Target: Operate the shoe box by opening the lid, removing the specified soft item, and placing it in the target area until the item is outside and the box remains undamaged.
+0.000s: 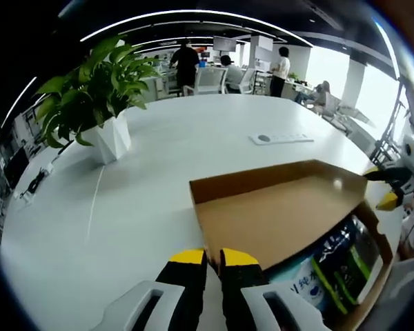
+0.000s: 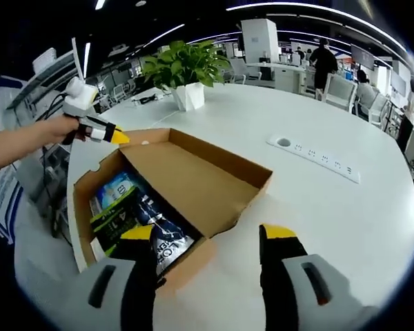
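Already the shoe box (image 2: pixel 172 186) lies open just ahead of the right gripper (image 2: pixel 207 241), whose jaws stand apart, one over the near wall. Closing there could crush cardboard. The soft packet (image 2: pixel 134 217) sits inside. The left gripper (image 1: pixel 214 265), jaws together, waits beside.

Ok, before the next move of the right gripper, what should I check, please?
1. Lid open: ok, the lid lies folded back on the table.
2. Packets reachable in the shoe box: ok.
3. Right gripper open: ok.
4. Its jaws around a packet: not ok, one hangs outside the box wall.
5. Left gripper steadying the box: cannot tell.
6. Where to place the packet: cannot tell.
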